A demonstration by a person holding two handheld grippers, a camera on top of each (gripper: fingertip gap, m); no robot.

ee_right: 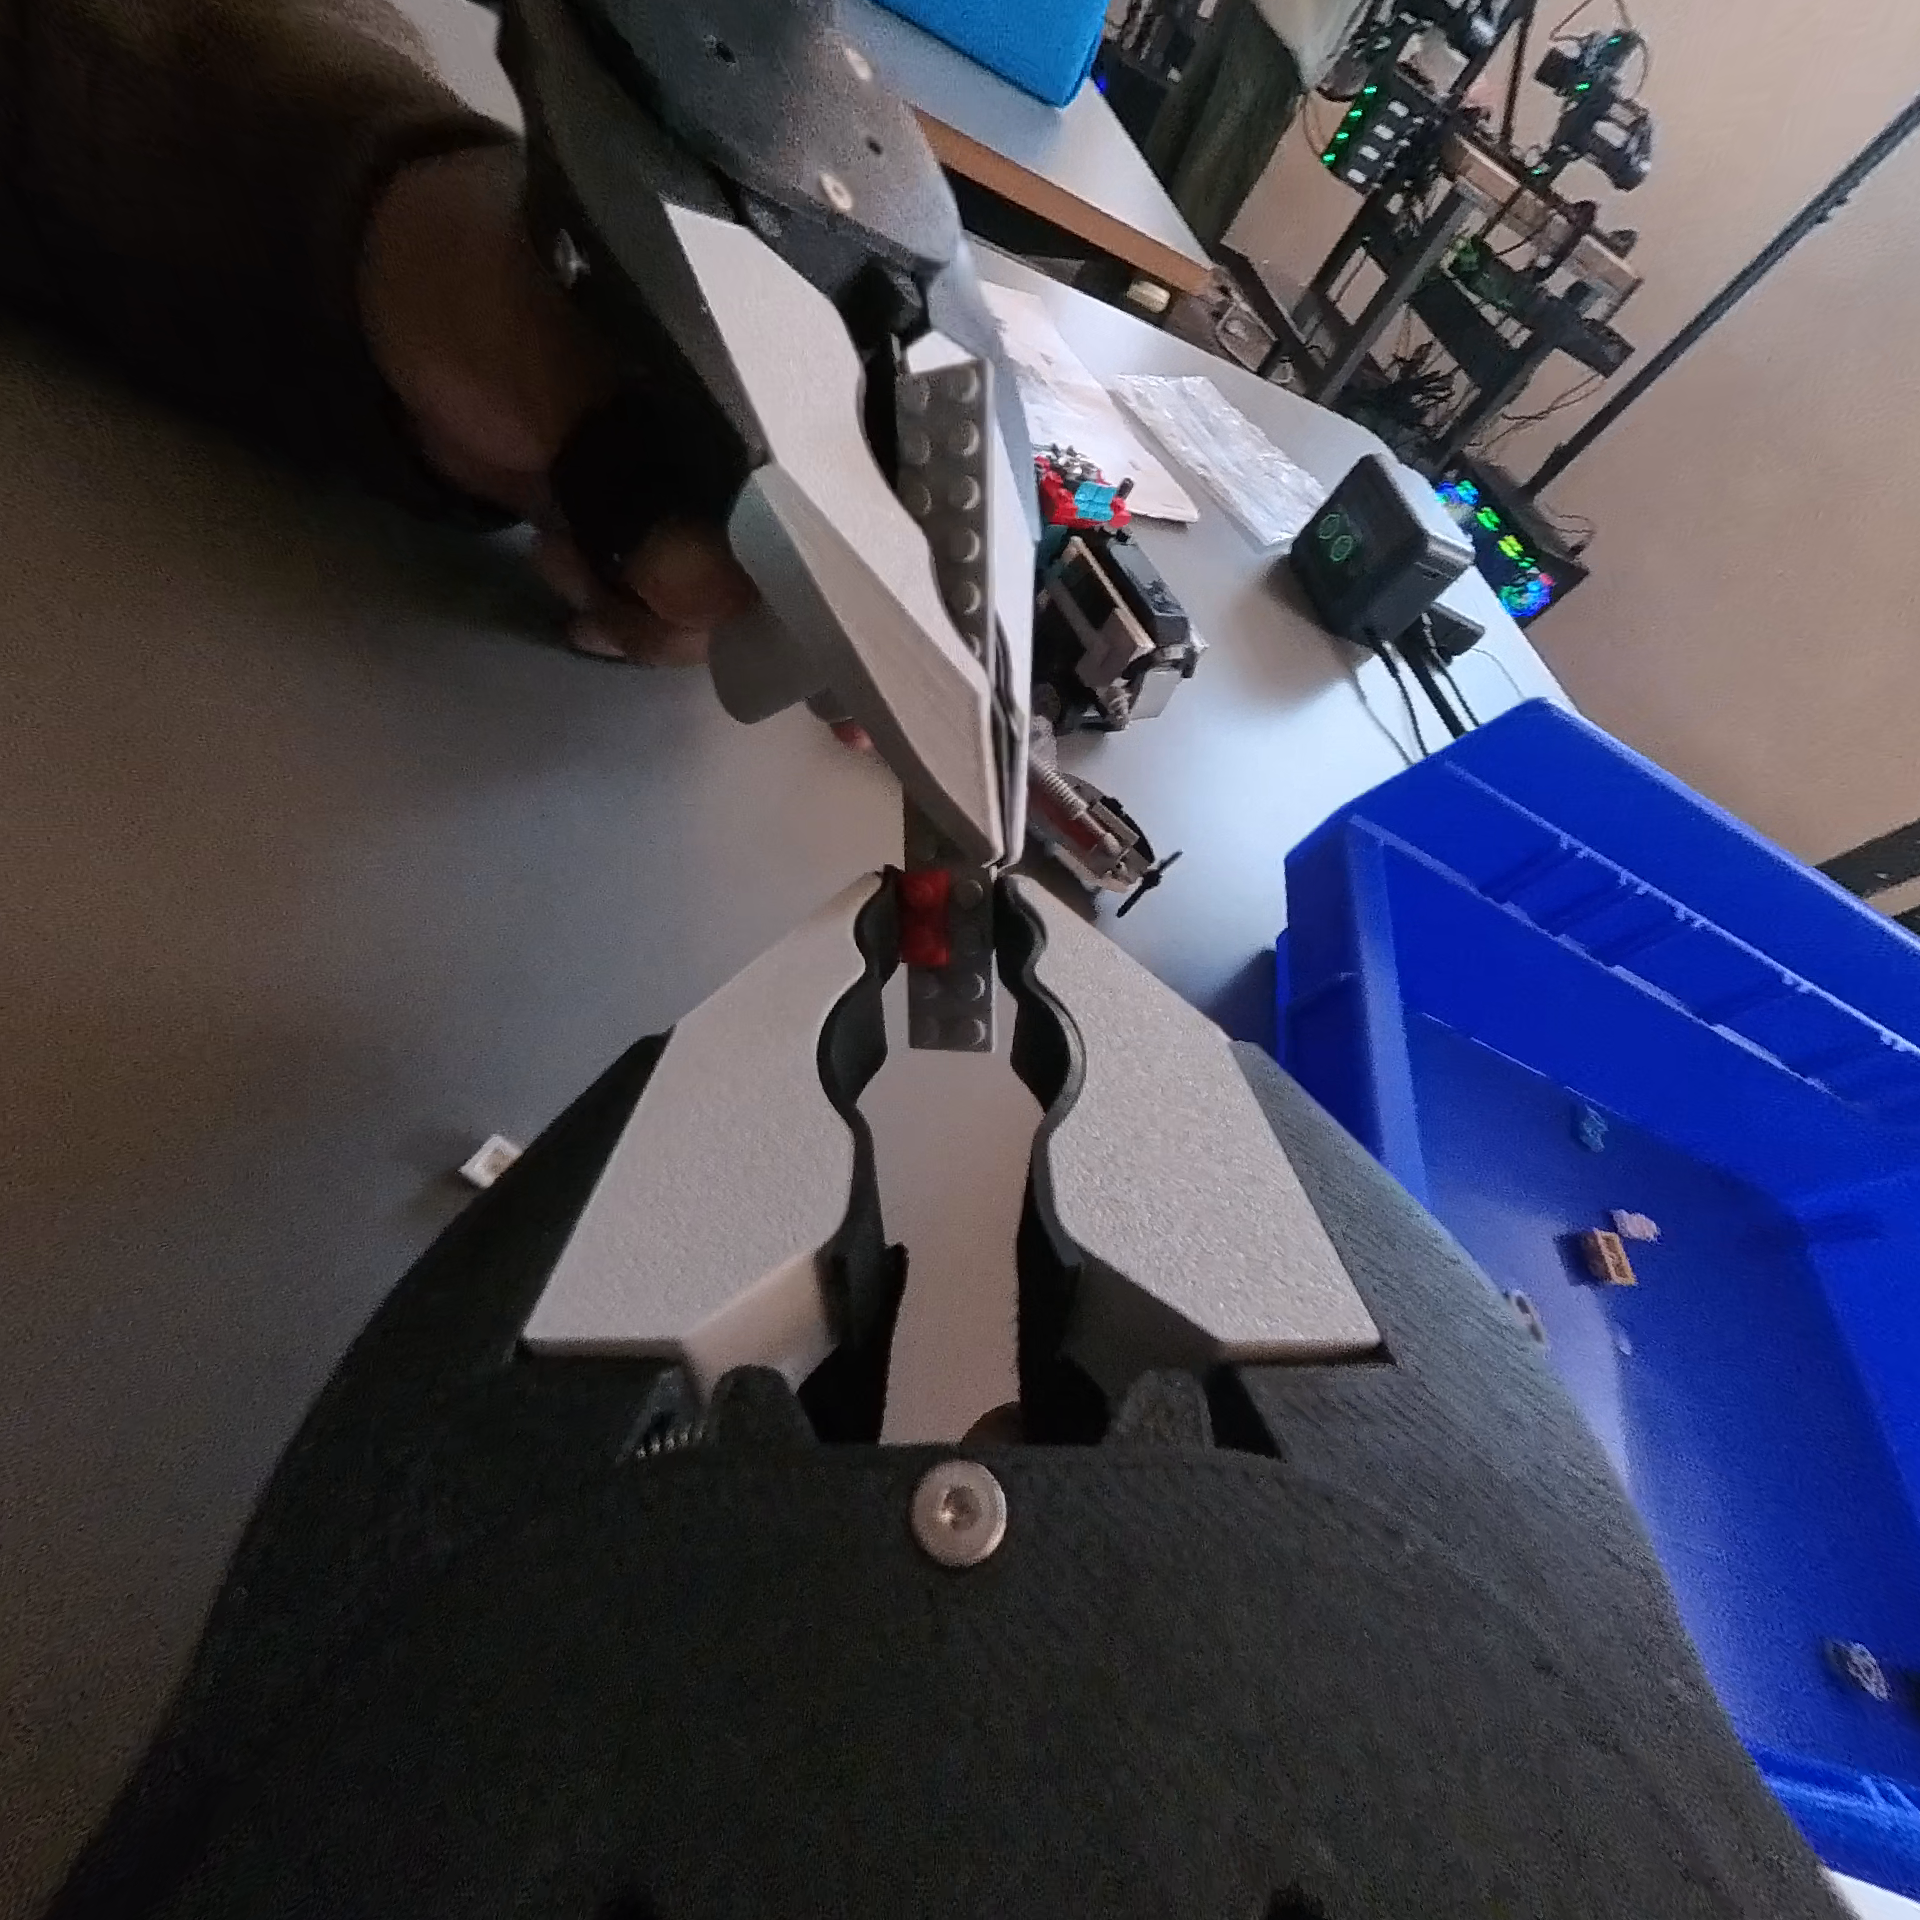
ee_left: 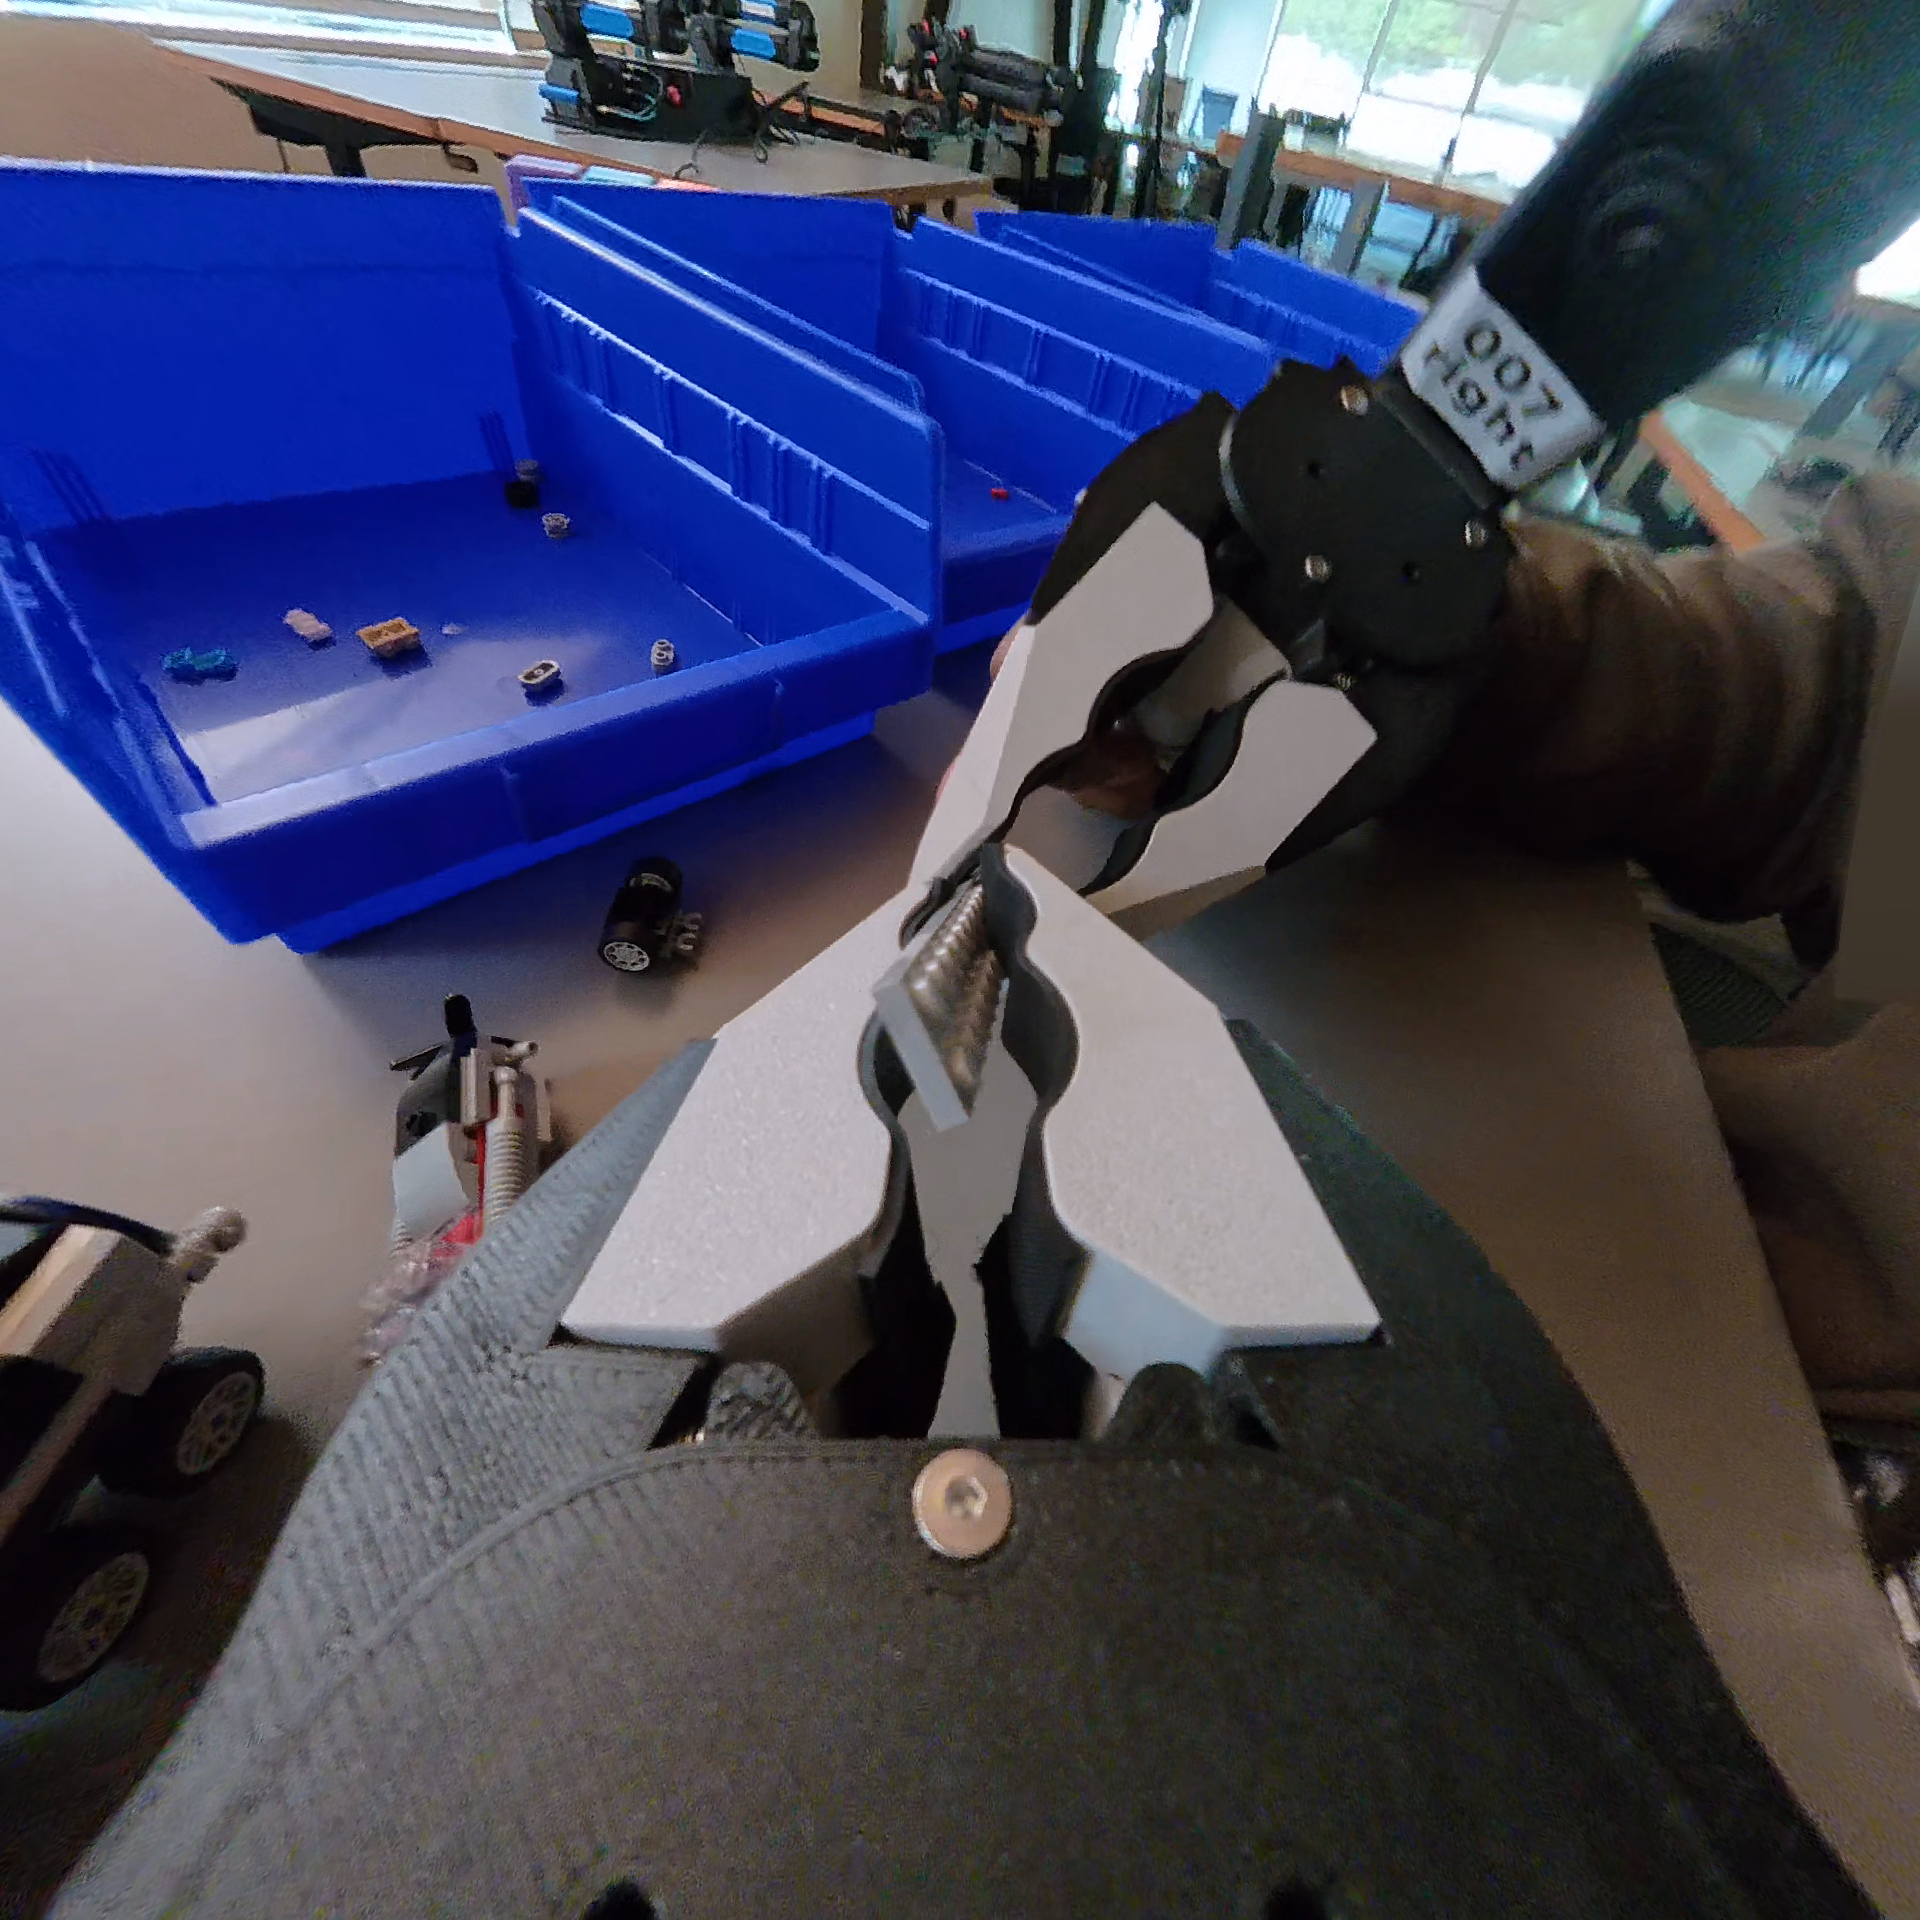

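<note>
My left gripper (ee_left: 961, 894) is shut on a long grey studded plate (ee_left: 951, 1003), which I see edge-on between its pads. In the right wrist view the left gripper (ee_right: 992, 847) comes down from above with the plate (ee_right: 951, 997) running along its fingers. My right gripper (ee_right: 940, 894) is shut on the plate's free end. One pad presses a small red piece (ee_right: 925, 914) stuck on the plate and the other presses the plate's edge. In the left wrist view the right gripper (ee_left: 1029, 847) meets my left fingertips tip to tip above the table.
Blue bins (ee_left: 468, 831) stand behind, the nearest holding several small pieces. A black wheel axle (ee_left: 644, 914), a spring part (ee_left: 478, 1122) and a toy vehicle (ee_left: 104, 1403) lie on the table. A black device (ee_right: 1371, 551) and a small white piece (ee_right: 486, 1158) also lie there. My two grippers' fingertips are within a few centimetres of each other.
</note>
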